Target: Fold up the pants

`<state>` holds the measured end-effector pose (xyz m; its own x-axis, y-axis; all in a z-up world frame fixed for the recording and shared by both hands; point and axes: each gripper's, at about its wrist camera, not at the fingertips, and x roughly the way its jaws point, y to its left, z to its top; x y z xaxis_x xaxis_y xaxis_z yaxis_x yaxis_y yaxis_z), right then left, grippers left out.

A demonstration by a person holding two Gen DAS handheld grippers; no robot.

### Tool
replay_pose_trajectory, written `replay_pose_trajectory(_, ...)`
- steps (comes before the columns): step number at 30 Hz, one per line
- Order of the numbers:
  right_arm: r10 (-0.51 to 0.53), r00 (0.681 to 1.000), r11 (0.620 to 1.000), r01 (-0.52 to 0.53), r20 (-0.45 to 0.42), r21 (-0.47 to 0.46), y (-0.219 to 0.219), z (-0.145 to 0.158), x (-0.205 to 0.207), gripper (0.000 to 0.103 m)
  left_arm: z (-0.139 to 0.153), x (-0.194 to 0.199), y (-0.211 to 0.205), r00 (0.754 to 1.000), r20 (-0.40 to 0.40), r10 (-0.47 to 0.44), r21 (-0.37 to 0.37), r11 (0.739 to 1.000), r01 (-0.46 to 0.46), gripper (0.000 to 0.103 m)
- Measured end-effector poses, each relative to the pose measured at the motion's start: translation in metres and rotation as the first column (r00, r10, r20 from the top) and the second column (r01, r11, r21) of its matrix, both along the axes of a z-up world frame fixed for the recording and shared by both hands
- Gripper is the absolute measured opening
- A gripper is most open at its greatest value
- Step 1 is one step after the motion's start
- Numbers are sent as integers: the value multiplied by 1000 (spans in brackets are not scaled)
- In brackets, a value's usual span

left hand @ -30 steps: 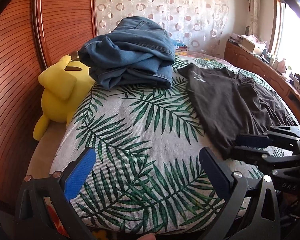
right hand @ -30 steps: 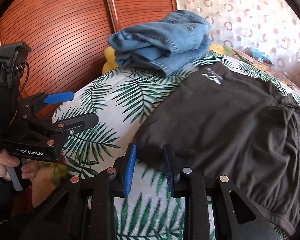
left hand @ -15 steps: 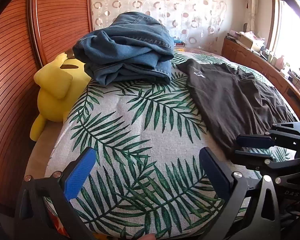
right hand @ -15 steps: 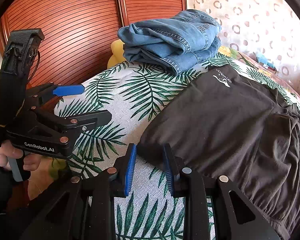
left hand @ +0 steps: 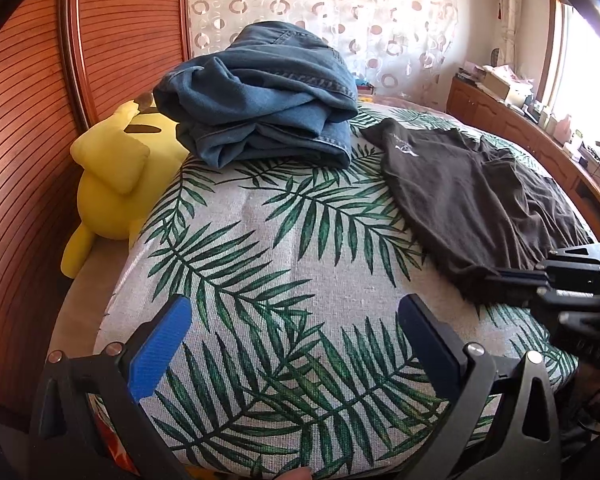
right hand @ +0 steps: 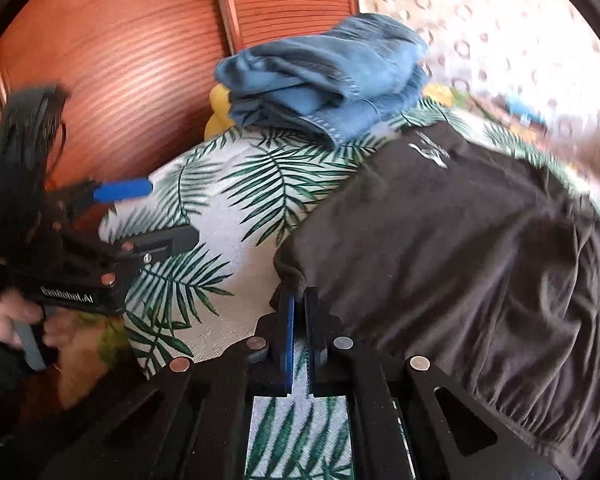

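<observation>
Dark brown-black pants (left hand: 476, 192) lie flat on the leaf-print bed cover (left hand: 300, 264), with a small white logo near the far corner; they also show in the right wrist view (right hand: 452, 248). My right gripper (right hand: 299, 296) is shut on the near left corner of the pants; it shows at the right edge of the left wrist view (left hand: 512, 276). My left gripper (left hand: 296, 324) is open and empty over bare bed cover, left of the pants; in the right wrist view it (right hand: 152, 212) is held in a hand.
A pile of folded blue jeans (left hand: 260, 100) lies at the far side of the bed. A yellow plush toy (left hand: 112, 176) sits between the bed and the wooden slatted wall (left hand: 32, 128). A cluttered wooden cabinet (left hand: 512, 116) runs along the right under the window.
My right gripper has moved forward and closed on the near corner of the pants. My left gripper has stayed open, shifting only slightly.
</observation>
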<state>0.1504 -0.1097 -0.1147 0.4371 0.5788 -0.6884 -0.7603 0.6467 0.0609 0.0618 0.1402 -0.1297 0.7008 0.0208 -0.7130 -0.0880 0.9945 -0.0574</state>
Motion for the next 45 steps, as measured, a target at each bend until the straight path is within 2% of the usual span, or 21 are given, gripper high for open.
replay_pose_trajectory(10, -151, 987, 979, 143, 51, 143, -69, 35, -2, 3, 17, 12, -34, 995, 34, -90, 9, 996, 90, 103)
replay_pose_trajectory(15, -218, 973, 964, 204, 70, 169, -99, 45, -4, 3, 28, 23, -62, 986, 52, -161, 8, 987, 161, 103)
replay_pose_trajectory(22, -306, 946, 939, 283, 104, 194, -142, 56, -17, 3, 41, 37, -111, 955, 69, -289, 23, 957, 288, 103)
replay_pose_trajectory(29, -380, 919, 911, 351, 109, 218, -171, 72, -31, 3, 51, 45, -157, 909, 80, -409, 18, 912, 409, 103)
replay_pose_trajectory(40, -443, 890, 880, 409, 107, 241, -185, 78, -40, 3, 30, 64, -212, 852, -17, -523, 22, 852, 524, 103)
replay_pose_trajectory(42, -450, 887, 875, 416, 102, 247, -186, 79, -40, 3, 27, 66, -218, 854, -33, -520, 52, 852, 521, 103)
replay_pose_trajectory(45, -461, 881, 869, 424, 105, 255, -191, 81, -42, 3, 22, 71, -219, 872, -61, -485, 118, 864, 489, 103)
